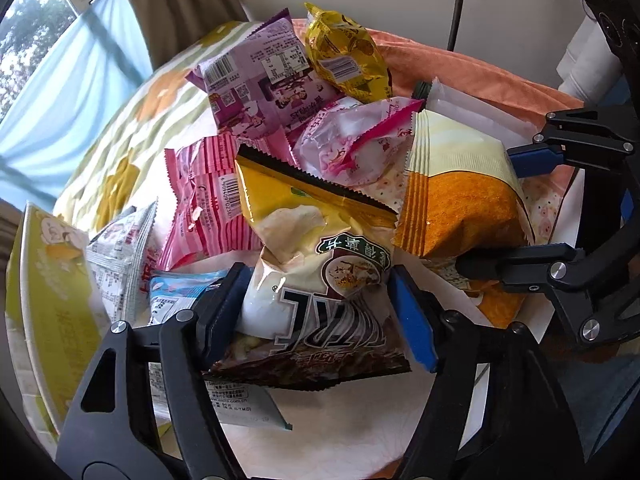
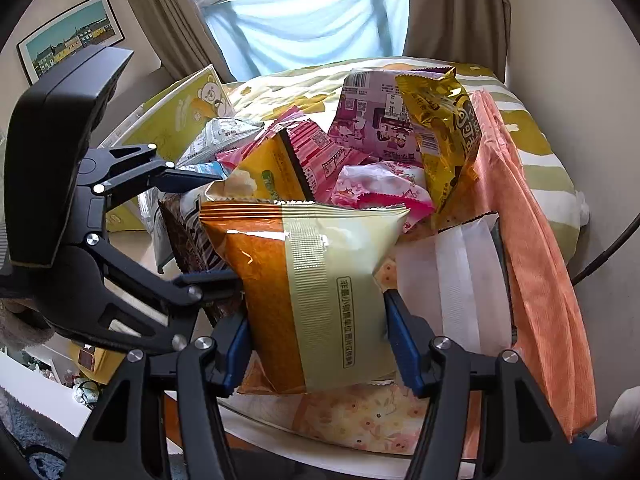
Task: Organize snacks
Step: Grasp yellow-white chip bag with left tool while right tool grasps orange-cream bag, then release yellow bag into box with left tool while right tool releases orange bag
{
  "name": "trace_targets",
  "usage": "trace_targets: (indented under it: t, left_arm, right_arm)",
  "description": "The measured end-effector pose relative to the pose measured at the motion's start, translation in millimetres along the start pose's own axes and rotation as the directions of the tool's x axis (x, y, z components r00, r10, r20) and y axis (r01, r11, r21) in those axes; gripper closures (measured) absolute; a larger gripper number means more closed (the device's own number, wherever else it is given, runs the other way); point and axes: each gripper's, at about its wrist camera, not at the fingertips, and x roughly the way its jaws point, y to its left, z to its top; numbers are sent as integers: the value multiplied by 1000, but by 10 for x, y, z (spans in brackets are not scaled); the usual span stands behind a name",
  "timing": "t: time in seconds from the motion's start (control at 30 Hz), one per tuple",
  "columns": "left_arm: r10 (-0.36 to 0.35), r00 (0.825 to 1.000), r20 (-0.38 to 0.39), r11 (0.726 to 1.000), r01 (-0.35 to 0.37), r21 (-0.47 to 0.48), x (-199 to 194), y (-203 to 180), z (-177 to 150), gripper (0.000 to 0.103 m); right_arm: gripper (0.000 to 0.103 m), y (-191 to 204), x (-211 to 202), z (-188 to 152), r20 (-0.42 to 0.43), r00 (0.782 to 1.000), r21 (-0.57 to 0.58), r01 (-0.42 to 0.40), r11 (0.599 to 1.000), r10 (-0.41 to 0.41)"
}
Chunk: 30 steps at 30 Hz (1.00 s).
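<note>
A pile of snack packets lies on a round white table (image 1: 340,432). My left gripper (image 1: 320,312) is shut on a yellow and brown chip bag (image 1: 316,264), held at its lower end. My right gripper (image 2: 316,336) is shut on an orange and cream packet (image 2: 304,280); it shows at the right of the left wrist view (image 1: 460,200), with the right gripper (image 1: 492,208) around it. The left gripper (image 2: 196,228) shows at the left of the right wrist view. Behind lie a purple packet (image 1: 260,76), a gold packet (image 1: 344,52), a pink striped packet (image 1: 208,200) and a pink and white packet (image 1: 352,140).
A yellow-green box (image 1: 48,300) stands at the table's left edge. A white and grey packet (image 1: 120,260) and a light blue packet (image 1: 176,296) lie by it. A white pouch (image 2: 460,280) and an orange cloth (image 2: 536,264) lie at the right. A bed and curtained window are behind.
</note>
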Motion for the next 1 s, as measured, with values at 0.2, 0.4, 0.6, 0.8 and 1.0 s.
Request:
trace_targets:
  t: [0.2,0.4,0.6,0.8,1.0]
  left_arm:
    - [-9,1000,-4,1000,9,-3,-2,35,-6,51]
    - [-3,1000,10,999,4,-47,-119,103,-29,53]
    - [25,999,22,996,-23,-83,-276,179,-19,53]
    - [53,998,42,990,-47,-131,-526,250,-41,53]
    - [96,992,79,971,-76,-225,-907,417,-72,53]
  right_arm:
    - [47,-28,11,20,-4,1000,4,-2,1000,2]
    - [47,-42,16,42,-9,1000,18,-9,1000,9]
    - [47,12,-47,83,-1,1000,16,-13,1000,13]
    - [47,127,-185,202,25,1000,-9,-18,1000,19]
    - [47,294,-392,435,52,998,-55,-28,998,31]
